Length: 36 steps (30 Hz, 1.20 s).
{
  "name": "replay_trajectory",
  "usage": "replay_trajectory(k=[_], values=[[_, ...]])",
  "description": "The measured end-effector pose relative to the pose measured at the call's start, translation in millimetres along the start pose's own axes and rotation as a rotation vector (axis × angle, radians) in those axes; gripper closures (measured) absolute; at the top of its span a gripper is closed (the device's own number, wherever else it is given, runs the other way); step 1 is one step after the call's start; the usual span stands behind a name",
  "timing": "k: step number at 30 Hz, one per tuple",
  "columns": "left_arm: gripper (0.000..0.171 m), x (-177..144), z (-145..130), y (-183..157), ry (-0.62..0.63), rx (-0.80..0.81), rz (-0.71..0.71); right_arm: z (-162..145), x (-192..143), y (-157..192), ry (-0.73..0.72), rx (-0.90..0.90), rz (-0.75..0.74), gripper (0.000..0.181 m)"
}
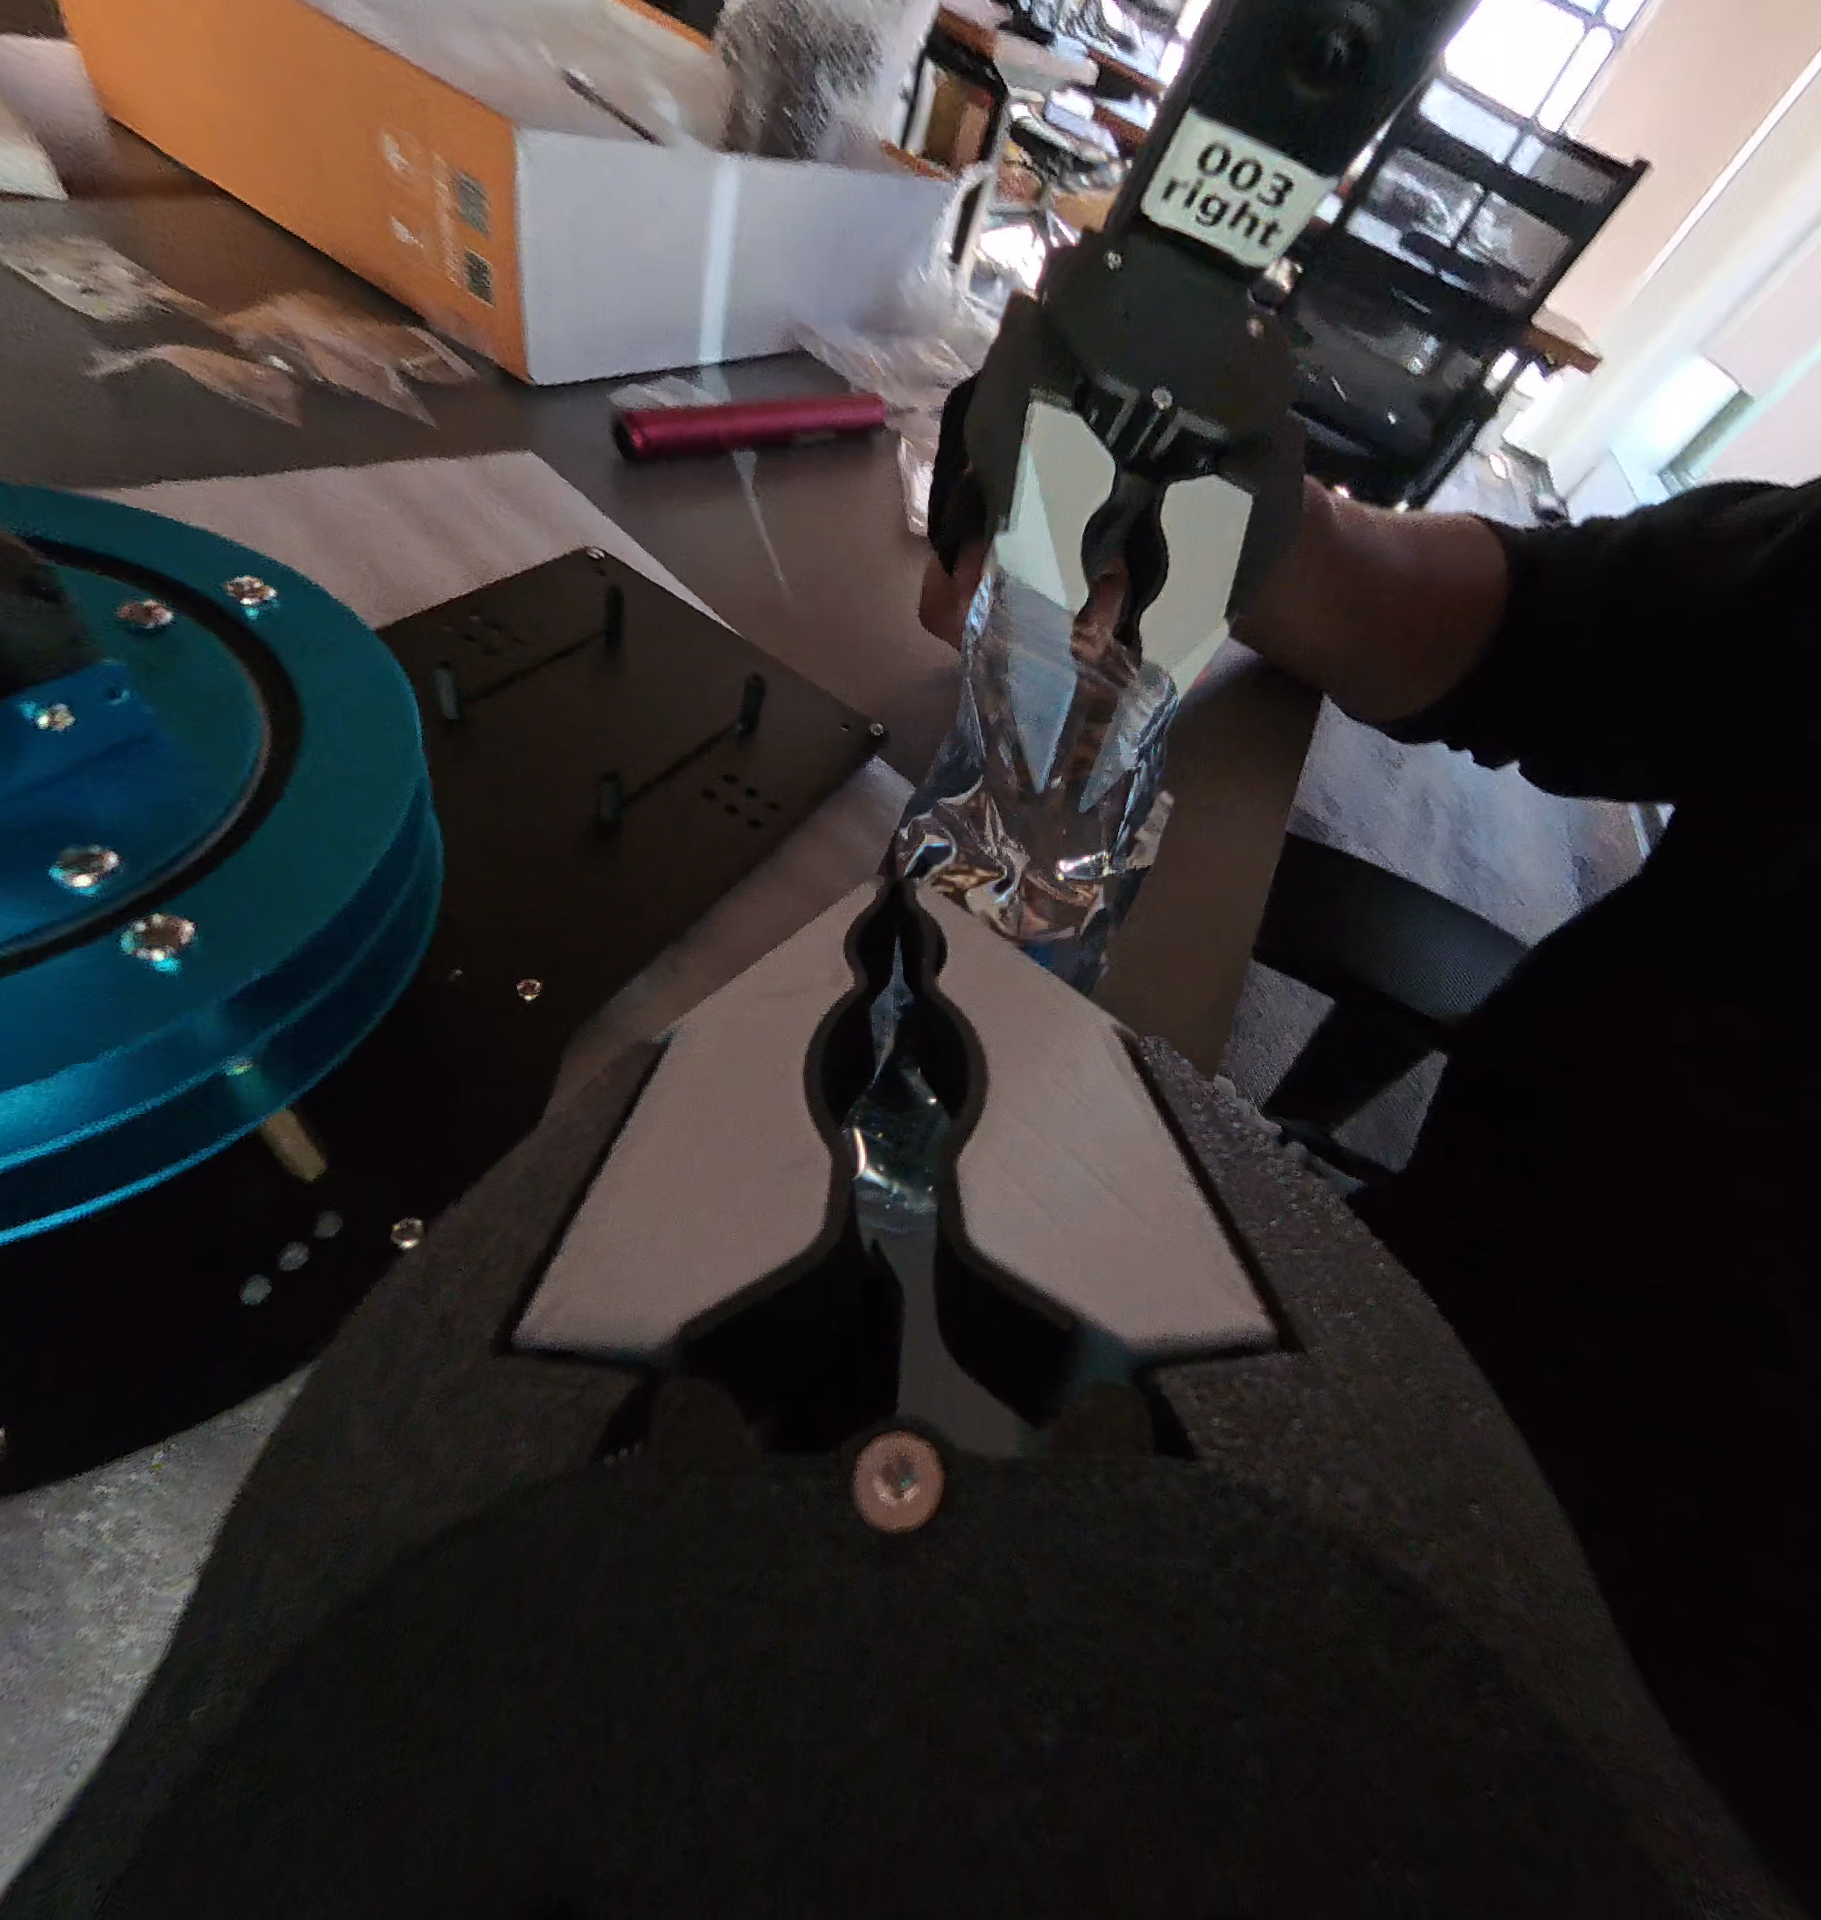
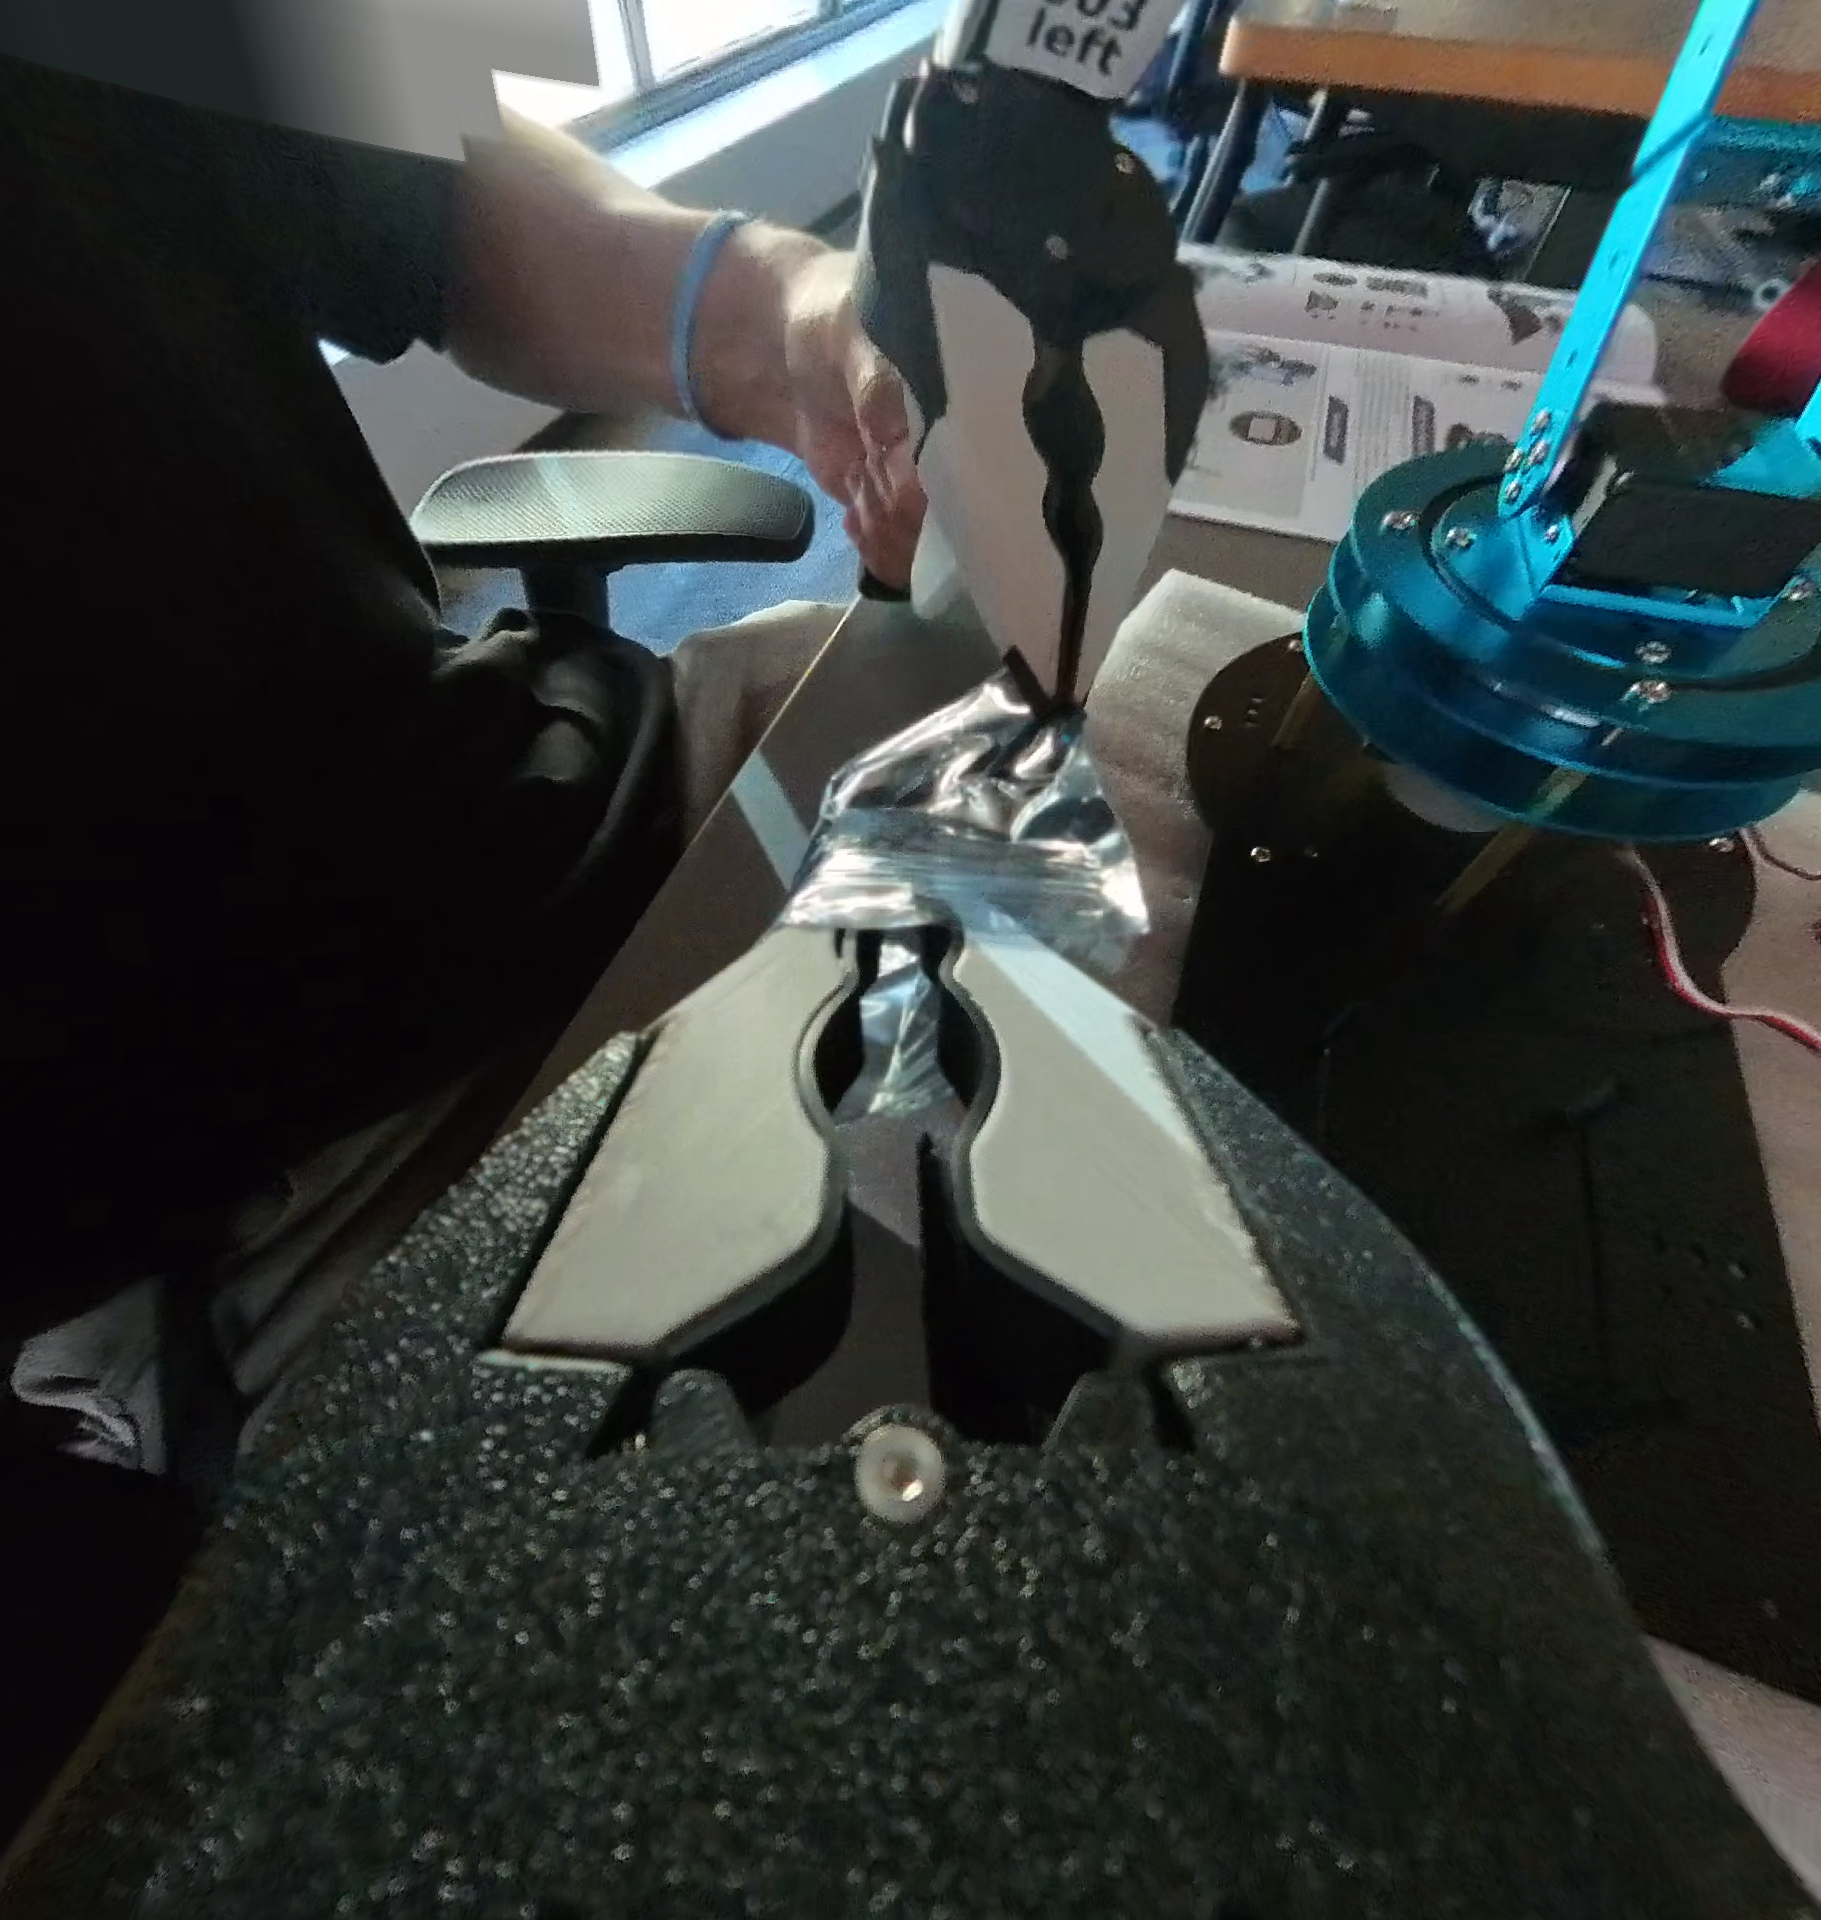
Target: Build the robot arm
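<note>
A clear plastic zip bag [image 1: 1031,862] hangs in the air between my two grippers, above the table edge. My left gripper [image 1: 898,899] is shut on one end of the bag; the right wrist view shows it [image 2: 1057,696] pinching the crumpled end. My right gripper [image 2: 901,951] stands at the bag's [image 2: 979,852] other end, by the zip strip. Its fingertips are slightly apart, with loose film between them. In the left wrist view the right gripper [image 1: 1067,784] shows through the bag, held by a hand.
A blue round turntable base [image 1: 189,831] stands on a black plate [image 1: 594,727] to the left. An orange and white box [image 1: 449,208] and a magenta cylinder [image 1: 750,424] lie farther back. Printed sheets [image 2: 1405,416], red and white wires [image 2: 1799,935] and a chair armrest [image 2: 615,499] are nearby. About 6 centimetres separates my left fingertips from my right.
</note>
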<state>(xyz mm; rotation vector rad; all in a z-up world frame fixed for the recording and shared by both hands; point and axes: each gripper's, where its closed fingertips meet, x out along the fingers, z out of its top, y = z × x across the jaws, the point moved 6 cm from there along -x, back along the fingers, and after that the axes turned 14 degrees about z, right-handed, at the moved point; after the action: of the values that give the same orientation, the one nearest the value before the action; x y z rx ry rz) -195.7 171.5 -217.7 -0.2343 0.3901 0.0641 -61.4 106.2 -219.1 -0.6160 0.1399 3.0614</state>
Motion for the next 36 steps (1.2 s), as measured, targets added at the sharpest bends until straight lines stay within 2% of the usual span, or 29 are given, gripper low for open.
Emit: replay_trajectory(k=[5, 10, 13, 15, 21, 24, 25, 26, 29, 32, 34, 36], values=[[0.171, -2, -6, -8, -0.060, 0.039, 0.100, -12, 7, -2, 0.114, -0.053, -0.059, 0.173], [0.171, -8, -2, -5, -0.115, 0.033, 0.157, -10, 14, 1, 0.120, -0.051, -0.035, 0.164], [0.171, -7, -4, 7, -0.085, -0.012, 0.220, -12, 13, -7, 0.187, -0.074, -0.075, 0.160], [0.171, -5, -10, 19, -0.022, -0.064, 0.285, -11, 11, -11, 0.191, -0.044, -0.066, 0.149], [0.171, -2, -21, 29, 0.093, -0.059, 0.316, -8, 15, -24, 0.205, -0.072, 0.005, 0.131], [0.170, -9, -19, 34, 0.061, -0.058, 0.343, 3, 18, -33, 0.173, -0.086, 0.016, 0.130], [0.164, -14, -17, 34, 0.036, -0.069, 0.335, 5, 19, -36, 0.172, -0.088, 0.016, 0.131], [0.149, -21, -16, 35, 0.011, -0.094, 0.322, 6, 21, -38, 0.188, -0.083, 0.014, 0.130], [0.123, -50, -20, 34, -0.053, -0.191, 0.272, 9, 24, -39, 0.181, -0.081, 0.021, 0.130], [0.085, -69, -46, 29, 0.040, -0.108, 0.323, 14, 27, -40, 0.166, -0.071, 0.030, 0.130], [0.080, -68, -61, 21, 0.116, -0.008, 0.350, 16, 30, -43, 0.150, -0.062, 0.039, 0.130], [0.091, -59, -70, 13, 0.169, 0.007, 0.329, 17, 34, -45, 0.153, -0.053, 0.041, 0.130]])
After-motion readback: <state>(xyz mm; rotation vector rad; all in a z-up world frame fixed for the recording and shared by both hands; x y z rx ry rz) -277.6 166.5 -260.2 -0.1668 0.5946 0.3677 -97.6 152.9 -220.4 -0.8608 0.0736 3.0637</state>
